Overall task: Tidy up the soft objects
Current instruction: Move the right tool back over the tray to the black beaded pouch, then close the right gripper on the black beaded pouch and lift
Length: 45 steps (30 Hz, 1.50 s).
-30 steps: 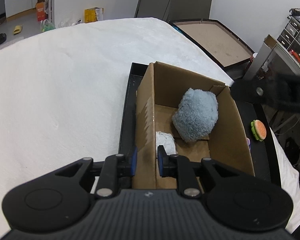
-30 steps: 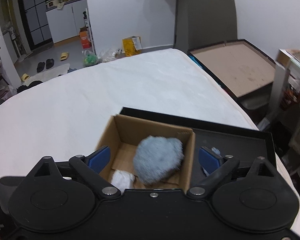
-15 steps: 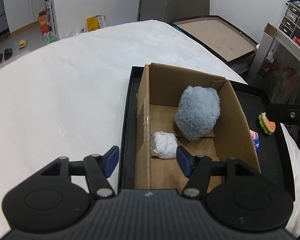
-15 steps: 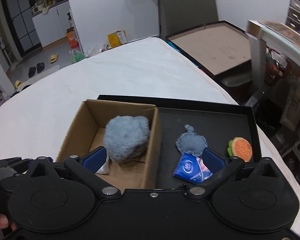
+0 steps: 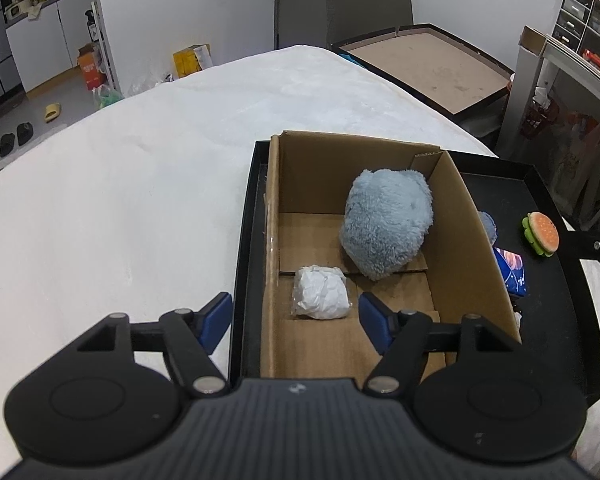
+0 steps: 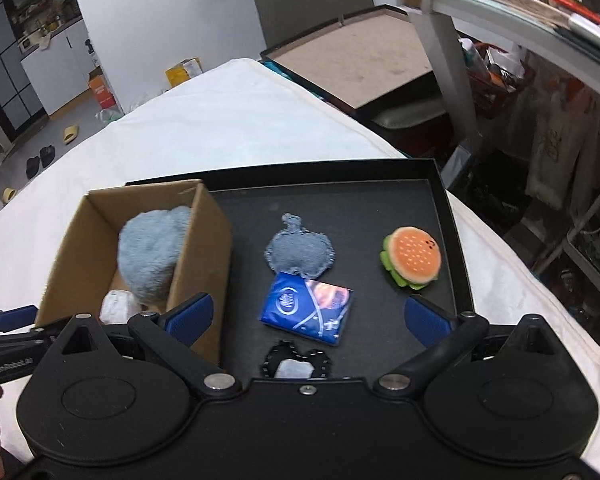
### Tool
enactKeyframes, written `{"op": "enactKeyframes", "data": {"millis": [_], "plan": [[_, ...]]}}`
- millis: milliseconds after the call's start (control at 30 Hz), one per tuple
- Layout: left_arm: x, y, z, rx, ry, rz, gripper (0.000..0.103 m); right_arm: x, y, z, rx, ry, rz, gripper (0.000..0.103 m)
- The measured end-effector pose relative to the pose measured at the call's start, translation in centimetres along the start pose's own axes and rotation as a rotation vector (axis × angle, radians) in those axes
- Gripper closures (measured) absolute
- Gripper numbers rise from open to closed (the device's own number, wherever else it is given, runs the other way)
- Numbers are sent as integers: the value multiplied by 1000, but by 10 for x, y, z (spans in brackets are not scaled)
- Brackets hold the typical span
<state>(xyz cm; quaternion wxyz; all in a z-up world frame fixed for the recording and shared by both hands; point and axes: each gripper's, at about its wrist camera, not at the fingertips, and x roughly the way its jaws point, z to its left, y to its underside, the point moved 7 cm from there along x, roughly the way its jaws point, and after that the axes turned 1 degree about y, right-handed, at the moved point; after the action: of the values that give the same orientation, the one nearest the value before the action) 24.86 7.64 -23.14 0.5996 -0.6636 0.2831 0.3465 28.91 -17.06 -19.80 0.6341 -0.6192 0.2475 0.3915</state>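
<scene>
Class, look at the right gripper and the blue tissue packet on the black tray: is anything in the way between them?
Nothing visible blocks it. The right gripper is open, and the blue tissue packet lies flat on the black tray between its fingers, apart from the cardboard box.

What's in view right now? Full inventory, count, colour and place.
cardboard box: 1, brown, open-topped, left part of the tray
fluffy plush: 1, grey-blue, inside the box, far end
wrapped bundle: 1, white, on the box floor, near end
tray: 1, black, on the white cover
flat plush piece: 1, grey-blue, tray floor beside the box
tissue pack: 1, blue, tray floor, just in front of the flat piece
burger plush: 1, orange and green, right part of the tray
small black-edged item: 1, black with white centre, near tray edge, partly hidden
white cover: 1, under the tray
left gripper: open, over the box
right gripper: open, over the tissue pack
</scene>
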Motion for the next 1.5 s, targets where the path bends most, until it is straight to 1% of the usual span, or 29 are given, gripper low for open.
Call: {"op": "enactKeyframes", "data": {"millis": [133, 333, 467, 600, 700, 767, 867, 900, 967, 1000, 1033, 1067, 1100, 1167, 1367, 1500], "plan": [[1, 0, -3, 7, -19, -3, 35, 11, 2, -7, 14, -17, 10, 0], [6, -1, -7, 21, -52, -5, 34, 29, 15, -3, 13, -78, 39, 0], [10, -1, -8, 43, -79, -1, 34, 44, 29, 0, 7, -121, 102, 12], [16, -1, -9, 55, -96, 14, 34, 54, 36, -1, 17, -153, 131, 16], [17, -1, -11, 57, -99, 22, 34, 63, 43, -1, 11, -155, 154, 17], [17, -1, -13, 52, -90, 31, 34, 68, 47, -1, 3, -151, 172, 23], [17, -1, -15, 64, -108, 32, 34, 72, 53, 1, -13, -159, 192, 29], [18, -1, -15, 65, -111, 33, 34, 73, 56, 3, -25, -160, 200, 31], [18, -1, -15, 65, -113, 36, 34, 76, 62, 7, -62, -149, 218, 38], [18, -1, -16, 66, -115, 37, 34, 76, 64, 9, -83, -137, 218, 40], [19, -1, -16, 69, -118, 37, 34, 75, 66, 11, -113, -118, 208, 48], [19, -1, -16, 70, -120, 38, 34, 74, 67, 12, -134, -102, 203, 59], [19, -1, -16, 71, -121, 39, 34, 73, 67, 12, -147, -87, 198, 62], [20, -1, -16, 71, -121, 39, 34, 71, 66, 7, -124, -85, 202, 68], [20, -1, -13, 57, -113, 34, 34, 61, 65, -3, -89, -69, 174, 71], [16, -1, -10, 47, -94, 30, 34, 52, 54, -5, -62, -69, 144, 71]]}}
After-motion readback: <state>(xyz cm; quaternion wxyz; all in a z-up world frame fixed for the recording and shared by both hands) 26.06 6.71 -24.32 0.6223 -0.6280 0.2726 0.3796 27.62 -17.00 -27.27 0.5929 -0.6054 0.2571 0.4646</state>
